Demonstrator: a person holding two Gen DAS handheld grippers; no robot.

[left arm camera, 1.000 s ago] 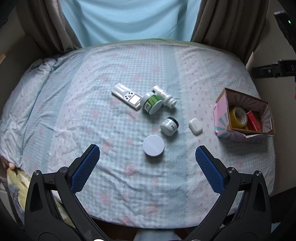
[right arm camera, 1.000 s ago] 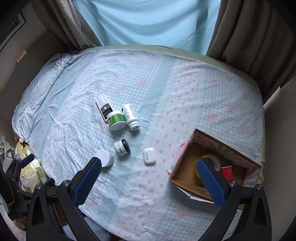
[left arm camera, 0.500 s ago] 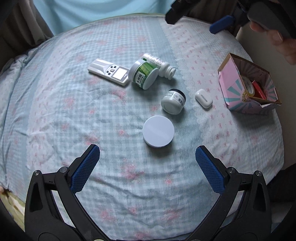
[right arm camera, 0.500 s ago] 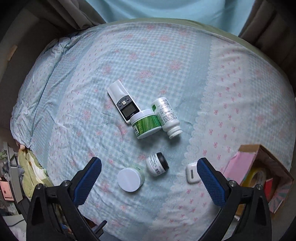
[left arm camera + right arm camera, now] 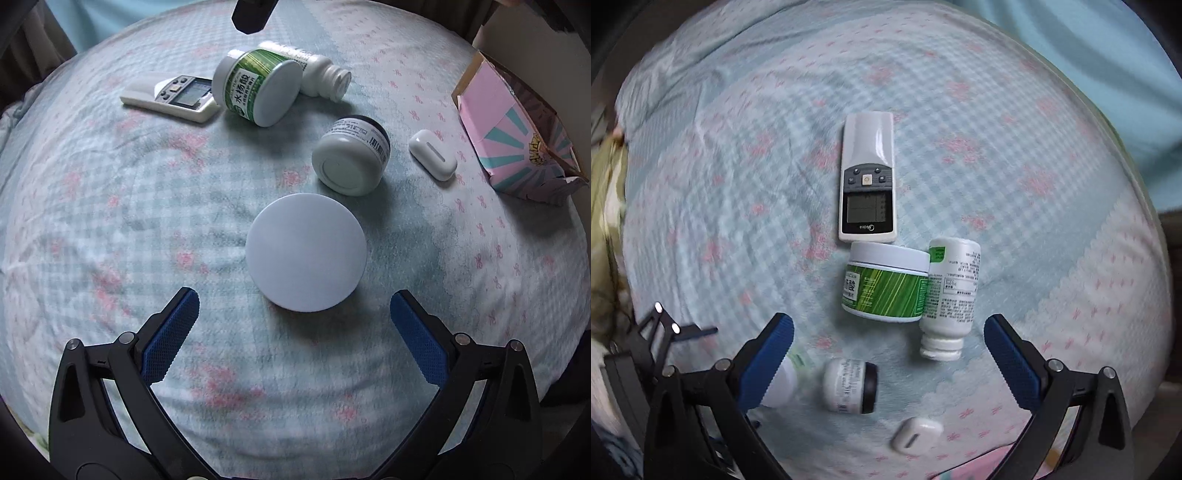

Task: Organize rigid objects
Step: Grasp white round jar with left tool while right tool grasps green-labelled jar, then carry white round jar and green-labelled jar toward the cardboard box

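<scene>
Left gripper (image 5: 293,306): jaws wide apart, empty, just short of one round white lid-topped jar (image 5: 306,252).
Right gripper (image 5: 888,332): jaws spread, empty.
Bedspread (image 5: 147,206): one remote control (image 5: 868,181), one green-labelled jar (image 5: 884,286), one white bottle (image 5: 949,295), one small dark-capped jar (image 5: 351,158), one earbud case (image 5: 432,155).
Right edge: one pink carton (image 5: 513,136).

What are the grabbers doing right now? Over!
Left gripper open, above round white jar. Right gripper open, over green jar. Nothing held, nothing blocking.
</scene>
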